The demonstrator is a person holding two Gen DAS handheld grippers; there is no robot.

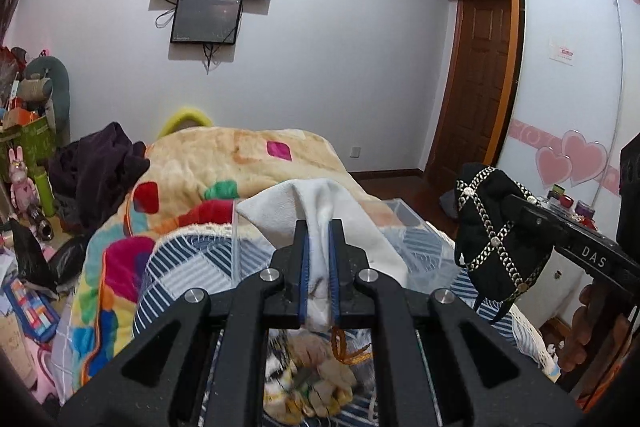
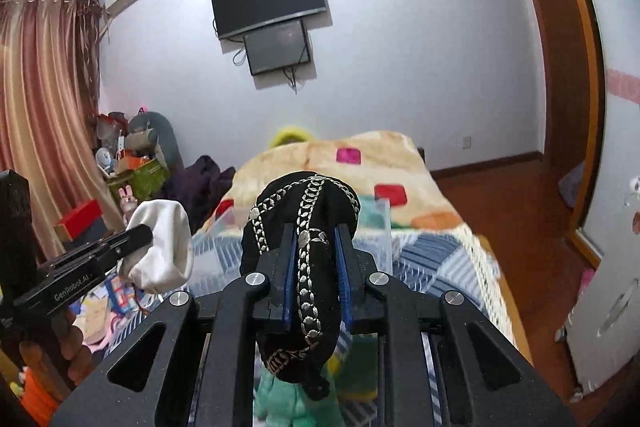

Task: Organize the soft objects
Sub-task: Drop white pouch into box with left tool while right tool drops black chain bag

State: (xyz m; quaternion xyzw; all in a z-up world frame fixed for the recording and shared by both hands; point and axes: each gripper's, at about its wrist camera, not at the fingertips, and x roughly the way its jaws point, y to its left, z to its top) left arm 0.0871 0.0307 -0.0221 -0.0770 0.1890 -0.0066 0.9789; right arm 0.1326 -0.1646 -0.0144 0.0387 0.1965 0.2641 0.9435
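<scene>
My left gripper (image 1: 319,227) is shut on a white cloth (image 1: 352,223) and holds it above the bed; it also shows in the right wrist view (image 2: 164,247) at the left. My right gripper (image 2: 316,231) is shut on a black hat with silver chain trim (image 2: 308,203), also held in the air; the hat shows in the left wrist view (image 1: 496,231) at the right. Below the grippers lie more soft items: a beige and yellow plush (image 1: 316,379) and a green plush (image 2: 288,399). A clear plastic box (image 2: 380,227) stands on the bed ahead.
The bed carries a striped blue cover (image 1: 192,267) and a colourful patchwork blanket (image 1: 224,163). Dark clothes (image 1: 100,163) lie at its far left. Clutter and toys (image 1: 28,131) fill the left floor. A wardrobe (image 1: 568,67) and wooden door (image 1: 476,75) stand right.
</scene>
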